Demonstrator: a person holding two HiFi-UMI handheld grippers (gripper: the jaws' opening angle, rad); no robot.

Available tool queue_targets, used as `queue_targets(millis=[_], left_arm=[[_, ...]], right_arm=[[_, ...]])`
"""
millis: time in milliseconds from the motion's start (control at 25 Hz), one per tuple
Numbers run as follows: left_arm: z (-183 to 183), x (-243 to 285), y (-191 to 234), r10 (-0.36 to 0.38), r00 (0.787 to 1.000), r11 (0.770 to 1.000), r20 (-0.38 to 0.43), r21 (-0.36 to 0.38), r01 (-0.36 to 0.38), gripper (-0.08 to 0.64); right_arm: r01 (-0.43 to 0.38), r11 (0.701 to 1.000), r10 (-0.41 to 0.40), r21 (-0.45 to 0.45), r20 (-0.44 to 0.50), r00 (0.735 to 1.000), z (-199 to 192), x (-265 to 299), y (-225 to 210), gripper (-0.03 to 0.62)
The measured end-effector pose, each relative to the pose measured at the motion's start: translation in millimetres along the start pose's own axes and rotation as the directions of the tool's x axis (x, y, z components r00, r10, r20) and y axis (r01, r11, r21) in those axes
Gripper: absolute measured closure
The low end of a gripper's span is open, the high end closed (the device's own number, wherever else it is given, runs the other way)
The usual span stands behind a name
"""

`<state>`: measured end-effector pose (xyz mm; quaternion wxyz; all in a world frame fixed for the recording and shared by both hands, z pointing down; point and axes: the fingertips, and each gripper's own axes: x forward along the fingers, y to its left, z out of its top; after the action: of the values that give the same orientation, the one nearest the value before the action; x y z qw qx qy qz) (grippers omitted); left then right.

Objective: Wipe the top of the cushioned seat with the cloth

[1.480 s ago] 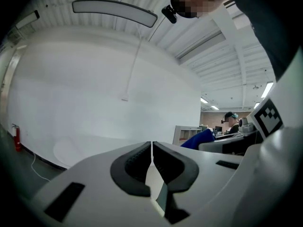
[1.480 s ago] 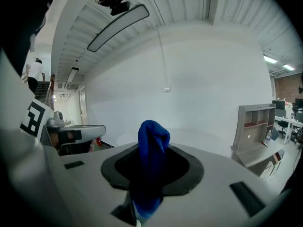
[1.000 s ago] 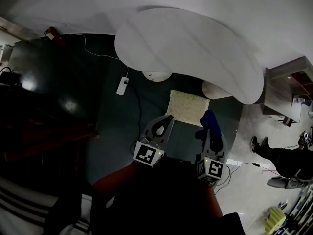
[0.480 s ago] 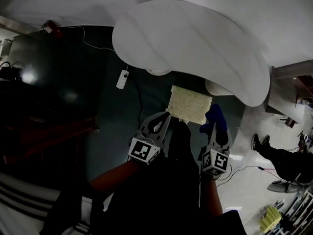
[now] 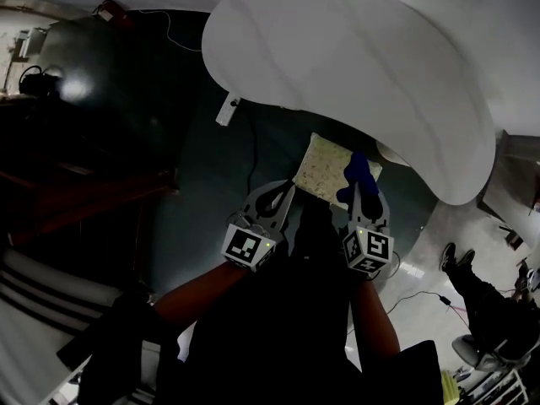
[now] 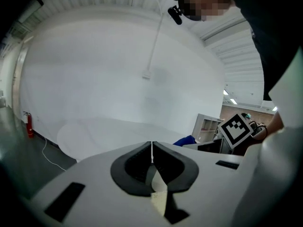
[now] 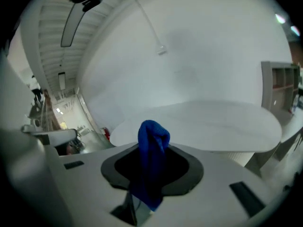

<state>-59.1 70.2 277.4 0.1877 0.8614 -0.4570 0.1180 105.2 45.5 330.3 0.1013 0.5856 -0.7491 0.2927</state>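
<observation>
A pale yellow-green speckled cushioned seat (image 5: 325, 166) sits low on the floor under the edge of a large white curved table (image 5: 354, 66). My right gripper (image 5: 361, 180) hangs over the seat's right side, shut on a blue cloth (image 5: 355, 172) that sticks out past its tips; the cloth (image 7: 150, 167) fills the jaws in the right gripper view. My left gripper (image 5: 287, 192) is shut with nothing in it, its tips just off the seat's near left corner. In the left gripper view its jaws meet (image 6: 152, 156).
A white power strip (image 5: 224, 111) with a cable lies on the dark floor to the left. A white table base (image 5: 401, 156) stands right of the seat. A seated person's legs (image 5: 485, 298) are at the far right. Dark furniture (image 5: 76, 167) fills the left.
The view has shifted closer to the table. My right gripper with the blue cloth has moved forward from beside the seat to over its right side. The left gripper stays near the seat's left corner.
</observation>
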Motion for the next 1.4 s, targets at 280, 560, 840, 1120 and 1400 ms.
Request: queue_targets(millis=[280, 560, 840, 1120, 1400], left_arm=[[-16, 23, 43, 0.197, 0.979, 0.979, 0.05, -0.069, -0.194, 0.538], [-67, 32, 56, 0.209, 0.976, 0.972, 0.059, -0.121, -0.201, 0.539], [-122, 51, 82, 0.215, 0.975, 0.97, 0.064, -0.131, -0.206, 0.54], [-202, 62, 76, 0.153, 0.986, 0.96, -0.067, -0.229, -0.164, 0.54], [-215, 83, 88, 0.156, 0.987, 0.962, -0.045, -0.218, -0.162, 0.54]], right_arm=[[-0.117, 0.993, 0.117, 0.007, -0.133, 0.984, -48, 50, 7, 0.476], [-0.149, 0.989, 0.15, 0.022, -0.179, 0.972, -109, 106, 24, 0.476], [-0.181, 0.983, 0.166, -0.024, -0.288, 0.943, -177, 166, 35, 0.476], [-0.181, 0.983, 0.181, 0.029, -0.321, 0.93, -242, 224, 13, 0.476], [-0.186, 0.982, 0.19, 0.044, -0.34, 0.921, -284, 256, 8, 0.476]])
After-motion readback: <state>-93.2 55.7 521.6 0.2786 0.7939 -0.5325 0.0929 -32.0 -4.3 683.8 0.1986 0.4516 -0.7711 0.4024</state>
